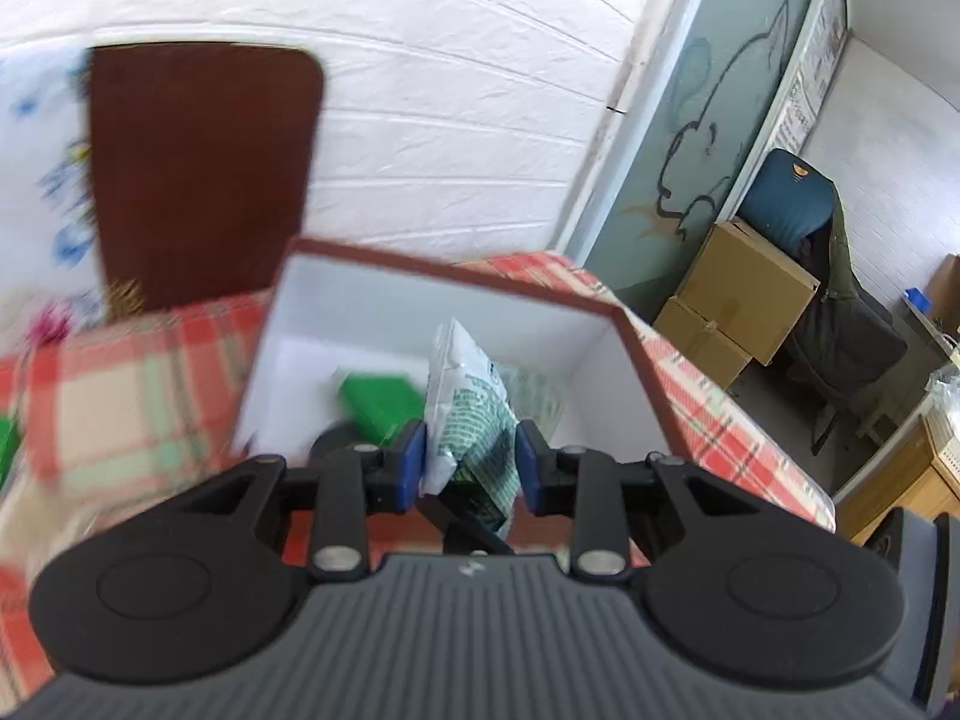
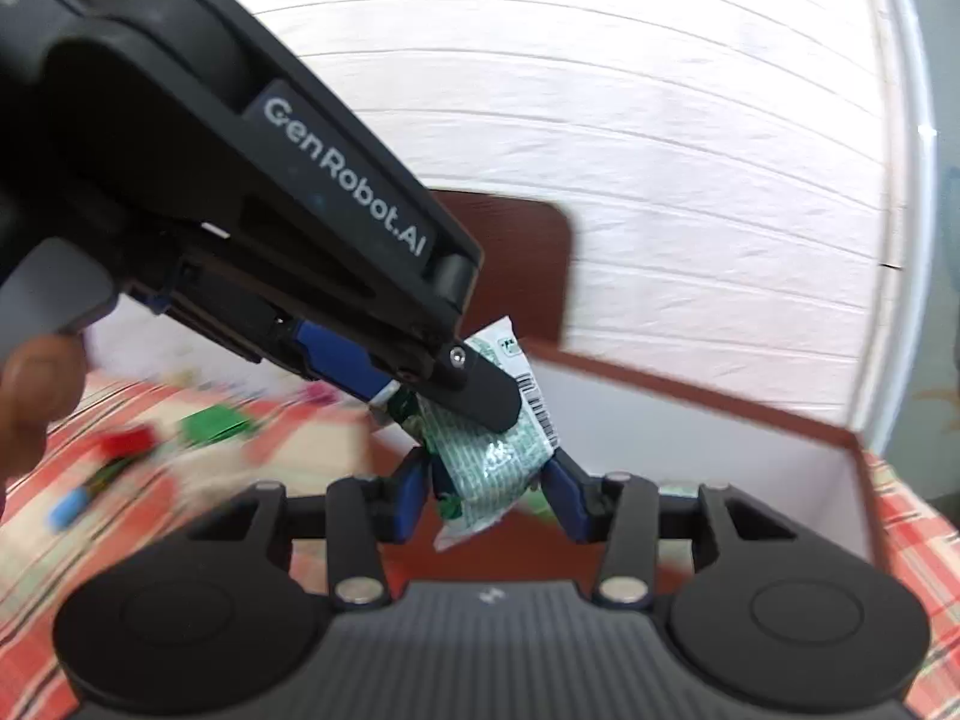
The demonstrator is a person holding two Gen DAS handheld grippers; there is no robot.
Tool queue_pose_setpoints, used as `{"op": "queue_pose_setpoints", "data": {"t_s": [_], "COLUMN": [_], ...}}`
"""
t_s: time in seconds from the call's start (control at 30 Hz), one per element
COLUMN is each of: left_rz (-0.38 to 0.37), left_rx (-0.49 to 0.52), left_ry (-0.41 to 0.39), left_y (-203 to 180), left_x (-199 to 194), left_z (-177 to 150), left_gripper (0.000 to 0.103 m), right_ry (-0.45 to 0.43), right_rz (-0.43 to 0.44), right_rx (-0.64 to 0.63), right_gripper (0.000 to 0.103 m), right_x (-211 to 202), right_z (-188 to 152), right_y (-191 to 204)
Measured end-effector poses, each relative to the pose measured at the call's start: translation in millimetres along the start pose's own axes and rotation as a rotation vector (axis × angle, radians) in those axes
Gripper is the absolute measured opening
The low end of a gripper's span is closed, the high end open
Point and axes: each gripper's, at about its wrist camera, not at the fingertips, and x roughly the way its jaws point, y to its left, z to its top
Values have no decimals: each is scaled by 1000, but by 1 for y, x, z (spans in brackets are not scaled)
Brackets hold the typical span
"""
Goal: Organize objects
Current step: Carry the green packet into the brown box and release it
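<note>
We are standing over the red-rimmed box (image 1: 645, 372) on the checked tablecloth (image 1: 120, 384). Both grippers are pinching one green-and-white packet (image 2: 492, 456) above the box: the left gripper (image 1: 471, 462) and the right gripper (image 2: 486, 495), both half closed. Next, we judge, we must release it inside. The left gripper's side is showing "GenRobot.AI".

White panelled wall (image 1: 450, 120) (daylit), cartons (image 1: 738, 300)

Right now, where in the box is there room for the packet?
The box has bare white floor in its far left corner, behind the green block. Its near side is crowded: green block, packet, both tools.
</note>
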Motion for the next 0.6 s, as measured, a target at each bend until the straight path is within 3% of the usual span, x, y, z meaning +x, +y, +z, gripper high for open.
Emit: {"op": "queue_pose_setpoints", "data": {"t_s": [0.13, 0.2, 0.23, 0.37, 0.6], "left_rz": [21, 50, 70, 90, 271], "left_rx": [-13, -10, -1, 17, 127], "left_ry": [32, 55, 62, 44, -35], "left_y": [-1, -1, -1, -3, -20], "left_x": [38, 46, 48, 30, -12], "left_z": [7, 2, -1, -7, -20], "left_gripper": [35, 35, 35, 39, 39], "right_ry": [56, 90, 82, 59, 23], "right_rz": [-50, -79, -74, -72, -77], "right_rx": [30, 34, 52, 80, 144], "right_gripper": [49, 63, 64, 64, 64], "right_x": [38, 52, 50, 37, -1], "right_z": [2, -2, -5, -9, -17], "right_y": [-27, -32, -34, -34, -22]}}
